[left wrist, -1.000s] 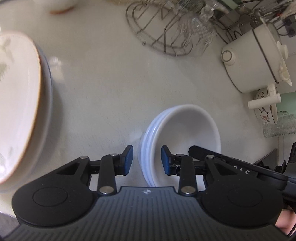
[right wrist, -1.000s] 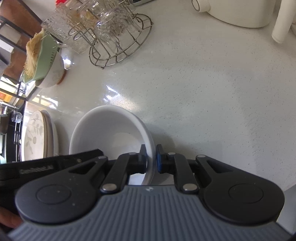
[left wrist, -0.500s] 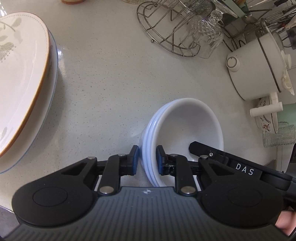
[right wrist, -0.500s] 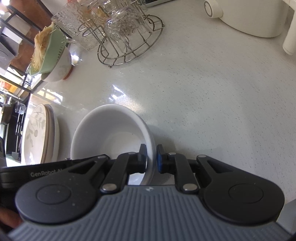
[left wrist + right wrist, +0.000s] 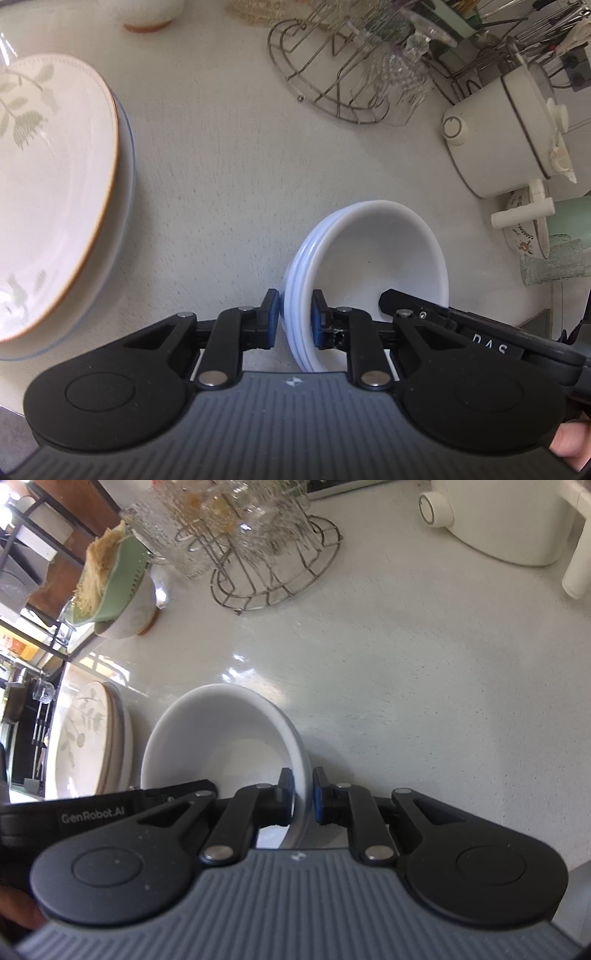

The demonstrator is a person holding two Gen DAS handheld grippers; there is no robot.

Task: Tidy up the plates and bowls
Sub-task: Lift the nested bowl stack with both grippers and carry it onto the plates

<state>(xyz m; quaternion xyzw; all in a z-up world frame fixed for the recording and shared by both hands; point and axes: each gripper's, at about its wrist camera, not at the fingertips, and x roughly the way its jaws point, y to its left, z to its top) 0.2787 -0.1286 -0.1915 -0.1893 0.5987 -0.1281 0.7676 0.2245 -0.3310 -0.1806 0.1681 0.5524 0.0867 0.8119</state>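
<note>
Bowls (image 5: 373,266), nested in a stack, nothing inside, over the counter (image 5: 221,177) beside stacked plates (image 5: 55,192); left gripper (image 5: 293,319) and right gripper (image 5: 303,795) clamp opposite rims. Stack's underside hidden.

Bare countertop (image 5: 424,701) lies open to the right of the bowl stack (image 5: 369,266); stacked plates (image 5: 55,192) block its left, a wire rack (image 5: 332,85) stands beyond.

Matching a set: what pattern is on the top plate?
Pale green leaf sprigs on white, brown rim; the left wrist view shows it best.
</note>
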